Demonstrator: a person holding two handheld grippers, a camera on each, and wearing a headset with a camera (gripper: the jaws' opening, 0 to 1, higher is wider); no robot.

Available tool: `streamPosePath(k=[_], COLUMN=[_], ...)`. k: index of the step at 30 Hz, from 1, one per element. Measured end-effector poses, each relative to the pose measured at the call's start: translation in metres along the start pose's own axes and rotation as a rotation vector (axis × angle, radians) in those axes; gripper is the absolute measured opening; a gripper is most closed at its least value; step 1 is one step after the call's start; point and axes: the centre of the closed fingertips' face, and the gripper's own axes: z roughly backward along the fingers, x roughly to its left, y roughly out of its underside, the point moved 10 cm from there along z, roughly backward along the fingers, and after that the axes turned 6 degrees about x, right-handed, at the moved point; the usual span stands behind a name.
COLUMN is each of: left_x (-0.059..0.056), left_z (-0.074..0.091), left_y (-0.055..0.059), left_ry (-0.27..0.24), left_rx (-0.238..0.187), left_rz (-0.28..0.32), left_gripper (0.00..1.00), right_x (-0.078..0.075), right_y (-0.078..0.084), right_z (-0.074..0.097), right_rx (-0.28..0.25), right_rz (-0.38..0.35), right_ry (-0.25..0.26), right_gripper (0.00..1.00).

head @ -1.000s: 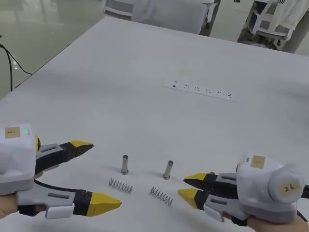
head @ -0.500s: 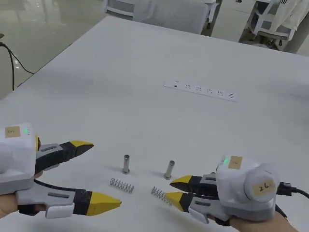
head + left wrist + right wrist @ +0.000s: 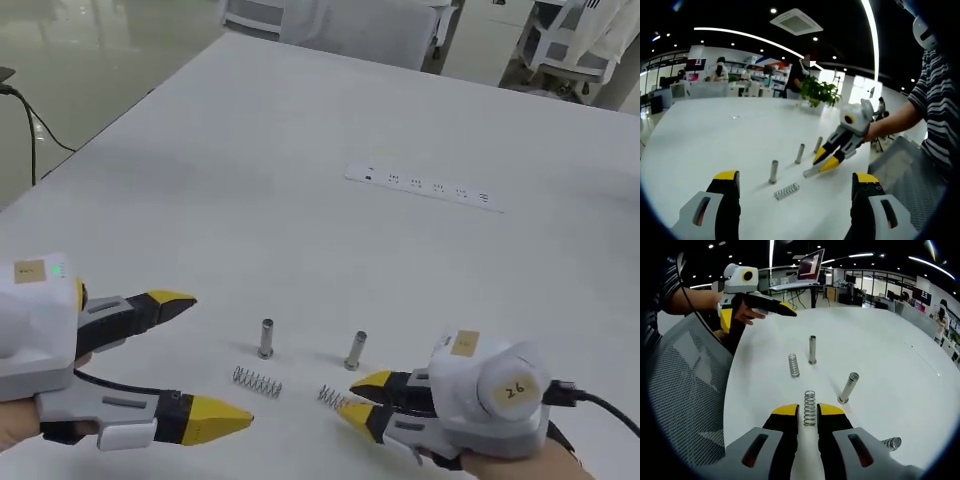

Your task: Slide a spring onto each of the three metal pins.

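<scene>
Spring: small steel coil spring [image 3: 810,401] lies on the white table [image 3: 900,355].
Handling: probably light and squashy; better to pinch mid-length, gently.
Claws: right gripper [image 3: 809,411] narrow around its end, clamping unclear; left gripper [image 3: 796,176] wide apart.

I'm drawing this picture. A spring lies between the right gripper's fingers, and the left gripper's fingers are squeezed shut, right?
Not quite. The left gripper has its fingers spread wide apart with nothing between them, as the head view and the left gripper view show. The spring does lie between the fingers of the right gripper.
</scene>
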Motion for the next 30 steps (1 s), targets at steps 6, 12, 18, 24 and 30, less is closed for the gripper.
streamPosePath(k=[6,12,18,24,30], left_x=[0.0,0.001,0.002,0.001,-0.002], left_z=[0.0,0.0,0.001,0.0,-0.001], left_y=[0.001,0.001,0.001,0.001,-0.001], left_ry=[-0.002,-0.002,-0.006,-0.004,0.005], left_rx=[0.0,0.0,-0.001,0.0,-0.001], left_rz=[0.001,0.004,0.006,0.007,-0.001], left_gripper=[0.89,0.89,0.89,0.88,0.88], right_x=[-0.001,-0.002,-0.002,-0.002,-0.001], right_y=[0.002,0.006,0.01,0.009,0.003], right_z=[-0.003,-0.006,-0.008,-0.008,-0.001], right_rx=[0.014,0.028,0.04,0.045,0.031], right_rz=[-0.002,-0.004,0.008,0.04,0.062], right_ry=[-0.001,-0.004,-0.007,-0.009,-0.011], right_gripper=[0.12,0.1,0.08,0.08,0.08])
